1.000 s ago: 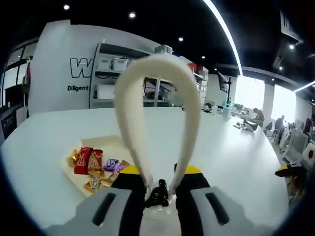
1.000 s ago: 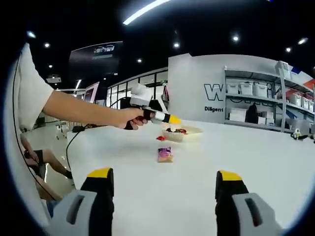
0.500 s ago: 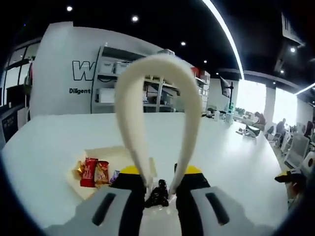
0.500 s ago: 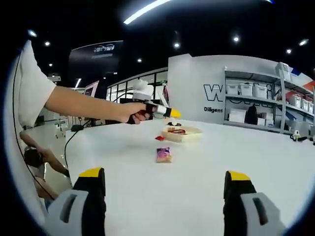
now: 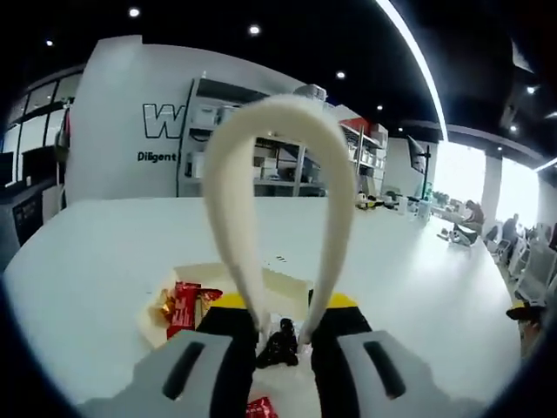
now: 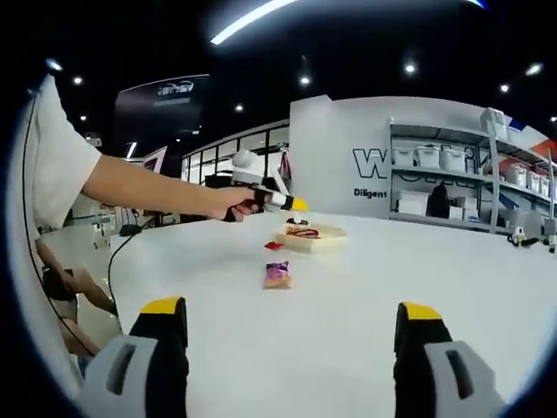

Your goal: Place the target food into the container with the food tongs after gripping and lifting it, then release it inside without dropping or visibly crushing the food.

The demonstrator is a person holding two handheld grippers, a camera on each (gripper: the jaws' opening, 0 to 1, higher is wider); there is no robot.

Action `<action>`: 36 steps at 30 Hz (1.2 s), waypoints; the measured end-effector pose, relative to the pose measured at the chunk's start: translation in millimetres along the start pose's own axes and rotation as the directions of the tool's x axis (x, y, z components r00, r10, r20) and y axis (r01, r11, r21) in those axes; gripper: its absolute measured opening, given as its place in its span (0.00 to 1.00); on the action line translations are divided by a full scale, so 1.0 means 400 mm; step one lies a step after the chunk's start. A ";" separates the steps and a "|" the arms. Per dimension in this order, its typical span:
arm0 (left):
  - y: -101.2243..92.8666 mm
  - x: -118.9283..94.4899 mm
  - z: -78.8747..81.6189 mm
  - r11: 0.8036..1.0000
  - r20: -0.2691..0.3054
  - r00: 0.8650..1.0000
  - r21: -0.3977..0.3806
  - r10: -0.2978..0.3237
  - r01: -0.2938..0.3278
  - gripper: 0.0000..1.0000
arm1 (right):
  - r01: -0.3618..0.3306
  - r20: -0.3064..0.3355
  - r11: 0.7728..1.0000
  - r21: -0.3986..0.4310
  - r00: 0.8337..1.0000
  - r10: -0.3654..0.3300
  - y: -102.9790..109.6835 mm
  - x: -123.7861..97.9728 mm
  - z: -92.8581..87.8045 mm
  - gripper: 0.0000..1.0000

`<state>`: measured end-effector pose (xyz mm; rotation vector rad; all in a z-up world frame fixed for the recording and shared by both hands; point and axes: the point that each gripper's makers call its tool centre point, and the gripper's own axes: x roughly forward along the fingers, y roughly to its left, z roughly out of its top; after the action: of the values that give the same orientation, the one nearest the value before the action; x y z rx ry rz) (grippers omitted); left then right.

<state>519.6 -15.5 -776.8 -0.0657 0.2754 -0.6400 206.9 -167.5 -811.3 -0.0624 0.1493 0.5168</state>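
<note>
Tongs: your left gripper [image 5: 280,335] holds the cream food tongs [image 5: 277,200] by their two arm ends, with the bow of the tongs pointing away from you; the jaws are closed down on them.
Dark piece: a small black object [image 5: 280,340] sits between the tong arms at the jaw tips; you cannot tell what it is.
Change over the last second: the container [image 5: 231,292] appears closer and nearer the centre of the left gripper view, and fewer of its wrappers are on show, so your left hand has travelled toward it.
Container: a shallow pale tray on the white table [image 5: 104,261], holding red and gold wrapped sweets [image 5: 183,305] at its left side.
New item: a red wrapper [image 5: 259,407] now shows at the bottom edge of the left gripper view, below the jaws.
Target food: a pink wrapped piece [image 6: 277,274] lies on the table, short of the container and apart from it, as seen in the right gripper view; it is not gripped.
Right gripper: your right gripper [image 6: 291,348] has its jaws wide apart with nothing between them, slightly wider than a second ago.
Task meaning: nothing has been lifted; judge this as an approach phase, with pick-up, carry and release all outstanding.
</note>
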 end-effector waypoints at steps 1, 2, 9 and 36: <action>0.003 0.003 -0.003 1.000 0.000 1.000 -0.006 0.000 0.000 0.20 | 0.008 0.006 1.000 -0.004 1.000 -0.008 -0.005 -0.002 0.004 0.98; 0.003 0.007 -0.009 1.000 -0.005 1.000 -0.011 -0.003 0.003 0.20 | 0.012 0.009 1.000 -0.005 1.000 -0.012 -0.008 -0.003 0.007 0.98; 0.016 0.035 -0.032 1.000 -0.018 1.000 0.004 0.011 -0.011 0.21 | 0.038 0.010 0.999 -0.017 0.999 -0.038 -0.031 -0.002 0.019 0.96; 0.049 0.090 -0.031 0.996 0.037 0.999 0.077 0.038 -0.040 0.27 | 0.088 -0.008 0.996 -0.007 0.996 -0.088 -0.059 -0.024 0.021 0.90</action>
<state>555.0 -21.1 -799.9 0.0030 0.2167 -0.6096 211.6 -191.8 -800.9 -0.0776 0.1518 0.4293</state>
